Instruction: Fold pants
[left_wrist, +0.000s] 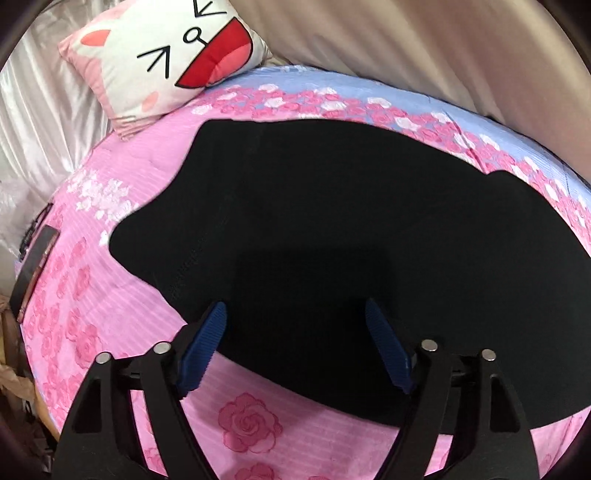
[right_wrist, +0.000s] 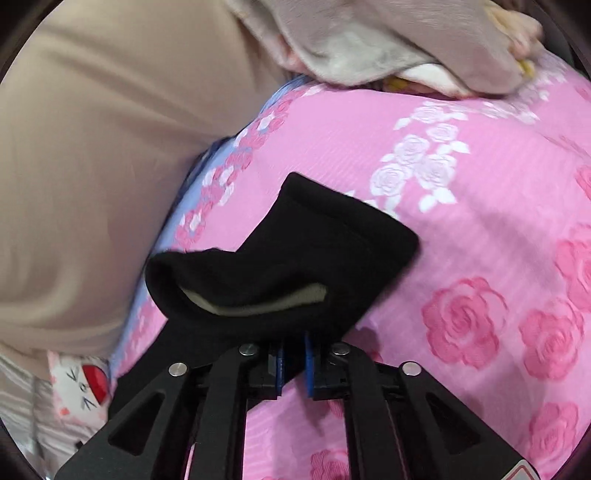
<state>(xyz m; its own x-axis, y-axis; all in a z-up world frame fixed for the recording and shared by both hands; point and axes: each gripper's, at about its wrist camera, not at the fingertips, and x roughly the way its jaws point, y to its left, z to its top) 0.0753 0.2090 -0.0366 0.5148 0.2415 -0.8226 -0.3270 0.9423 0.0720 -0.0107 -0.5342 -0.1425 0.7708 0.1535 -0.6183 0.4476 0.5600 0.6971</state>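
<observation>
nearest to us, the left tool (left_wrist: 295, 314) hangs with its blue pads (left_wrist: 201, 350) spread wide, nothing pinched between them, and below and ahead of them we see the black pants (left_wrist: 332, 240) lying flat on the bed's pink rose-print cover (left_wrist: 247, 424). the pants take up the middle of the bed here, a broad dark shape with one end tapering toward the left edge of the bed and the other running off to the right. we can't make out seams or a waistband in that black.

over on the other side, the right tool (right_wrist: 293, 354) has its pads drawn narrow and clamped on a bunched edge of the pants (right_wrist: 295, 251); the cloth rises up from the jaws in a fold, with a pale lining strip (right_wrist: 258, 299) showing along its underside. the rest of that piece lies on the pink cover (right_wrist: 480, 221).

further back, the cover turns to a blue band with small roses (left_wrist: 369, 92) along the far edge of the bed. at the far left corner we spot a cat-face cushion (left_wrist: 166, 59) leaning against shiny pale fabric. beyond it all, a beige curtain (left_wrist: 406, 48) hangs behind the bed, and a heap of grey-beige cloth (right_wrist: 369, 44) sits at the bed's far end.
</observation>
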